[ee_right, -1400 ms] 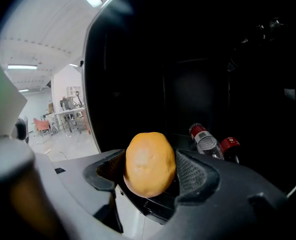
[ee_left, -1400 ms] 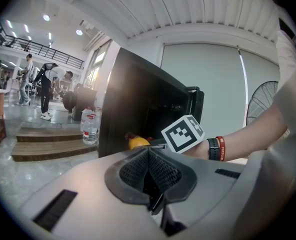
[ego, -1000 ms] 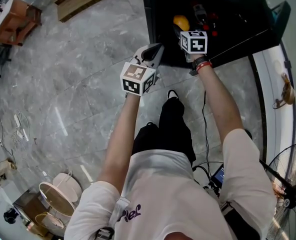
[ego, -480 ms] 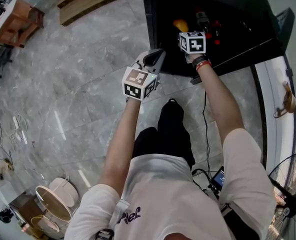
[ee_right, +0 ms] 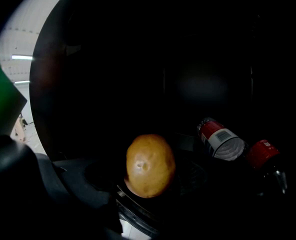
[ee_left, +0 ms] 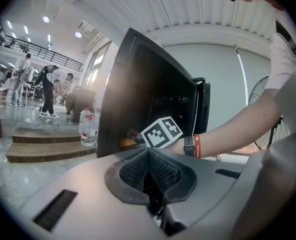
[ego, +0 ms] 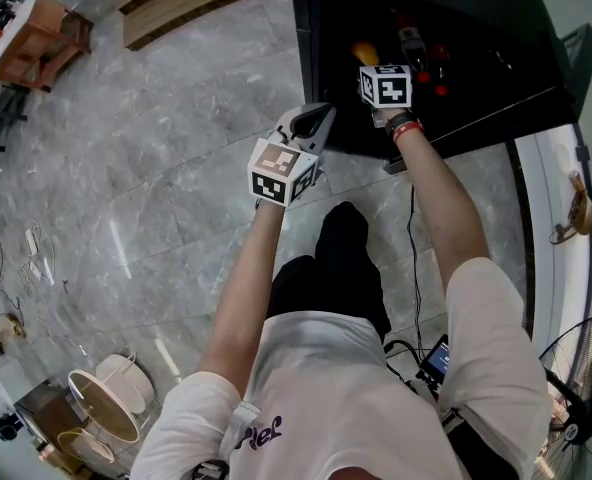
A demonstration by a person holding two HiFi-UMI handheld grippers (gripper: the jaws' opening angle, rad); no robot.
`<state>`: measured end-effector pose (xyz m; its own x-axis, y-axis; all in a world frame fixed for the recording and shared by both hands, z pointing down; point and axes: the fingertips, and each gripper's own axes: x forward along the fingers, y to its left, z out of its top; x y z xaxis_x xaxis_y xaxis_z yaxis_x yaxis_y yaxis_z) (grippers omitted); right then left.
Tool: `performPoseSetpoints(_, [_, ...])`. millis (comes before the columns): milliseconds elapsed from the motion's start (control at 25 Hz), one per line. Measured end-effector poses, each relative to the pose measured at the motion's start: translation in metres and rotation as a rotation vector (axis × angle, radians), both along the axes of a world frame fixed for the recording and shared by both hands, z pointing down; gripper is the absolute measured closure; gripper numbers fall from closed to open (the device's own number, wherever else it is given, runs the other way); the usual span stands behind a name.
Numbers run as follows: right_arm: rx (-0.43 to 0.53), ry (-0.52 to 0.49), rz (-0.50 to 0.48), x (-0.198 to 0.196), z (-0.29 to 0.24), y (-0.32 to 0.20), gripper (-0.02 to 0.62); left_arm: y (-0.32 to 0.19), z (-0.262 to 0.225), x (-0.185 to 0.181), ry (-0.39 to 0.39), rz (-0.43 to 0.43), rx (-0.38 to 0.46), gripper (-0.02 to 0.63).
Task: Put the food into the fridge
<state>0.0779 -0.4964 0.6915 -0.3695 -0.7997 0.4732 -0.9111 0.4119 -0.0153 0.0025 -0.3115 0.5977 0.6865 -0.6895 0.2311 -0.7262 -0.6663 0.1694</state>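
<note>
A round yellow-brown piece of food (ee_right: 150,165) sits between the jaws of my right gripper (ee_right: 147,189), which is shut on it wide. That gripper (ego: 374,66) reaches inside the dark open fridge (ego: 476,28), and the food (ego: 365,53) shows orange just ahead of its marker cube. Two red cans (ee_right: 221,140) (ee_right: 263,154) lie on the fridge shelf to the right of the food. My left gripper (ego: 311,121) hovers outside the fridge's front edge, over the floor. Its ribbed pads (ee_left: 160,171) meet with nothing between them.
The fridge door (ego: 579,30) stands open at the right. In the left gripper view, water bottles (ee_left: 88,125) stand on a wooden step beside the fridge. A fan (ego: 581,388) and cables lie at the lower right, baskets (ego: 104,408) at the lower left.
My right gripper has carried the food a little deeper into the fridge, where it looks darker. The left gripper has drifted slightly right, still shut.
</note>
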Motion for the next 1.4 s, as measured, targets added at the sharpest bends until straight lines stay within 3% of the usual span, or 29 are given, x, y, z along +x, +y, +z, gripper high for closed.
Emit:
performPoseSetpoints(200, [0.005, -0.004, -0.031, -0.004, -0.003, -0.003, 0.259, 0.000, 0.006, -0.002, -0.003, -0.006, -0.010, 0.589])
performPoseSetpoints(320, [0.003, 0.000, -0.037, -0.003, -0.002, -0.002, 0.196, -0.001, 0.007, -0.002, -0.002, -0.006, -0.018, 0.589])
performPoseSetpoints(640, [0.015, -0.001, -0.045, -0.001, -0.013, 0.006, 0.189, -0.005, 0.002, -0.008, -0.010, -0.035, -0.025, 0.589])
performPoseSetpoints(1400, [-0.014, -0.004, 0.005, 0.019, -0.063, 0.060, 0.241, 0.017, -0.052, -0.015, -0.007, -0.028, -0.042, 0.589])
